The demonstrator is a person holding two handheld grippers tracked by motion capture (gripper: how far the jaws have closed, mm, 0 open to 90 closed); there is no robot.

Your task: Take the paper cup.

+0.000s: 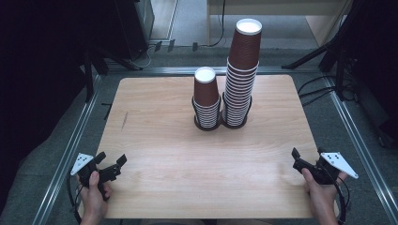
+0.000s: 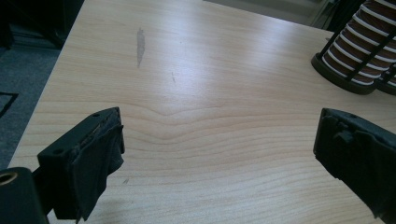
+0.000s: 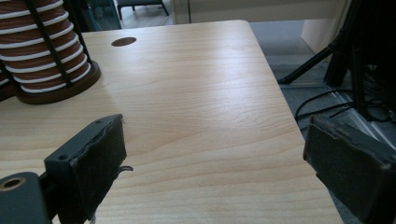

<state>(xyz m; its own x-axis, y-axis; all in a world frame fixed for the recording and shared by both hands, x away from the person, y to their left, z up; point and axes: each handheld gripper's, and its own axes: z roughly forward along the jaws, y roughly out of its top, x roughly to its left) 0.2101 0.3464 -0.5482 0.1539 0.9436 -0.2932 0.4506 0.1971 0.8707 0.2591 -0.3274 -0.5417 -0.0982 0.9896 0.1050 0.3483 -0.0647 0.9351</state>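
Two stacks of brown paper cups with white rims stand upside down in black wire holders at the middle back of the wooden table. The short stack is on the left, the tall stack on the right. My left gripper rests at the table's front left corner, held by a hand, open, with bare wood between its jaws. At the front right corner my right gripper is also open and holds nothing. The short stack's base lies far ahead of the left gripper; the tall stack's base lies ahead-left of the right gripper.
Metal rails run along the floor on both sides of the table. Black tripod legs and cables lie on the floor at the right, and dark equipment stands at the back left. A round cable hole is near the table's far edge.
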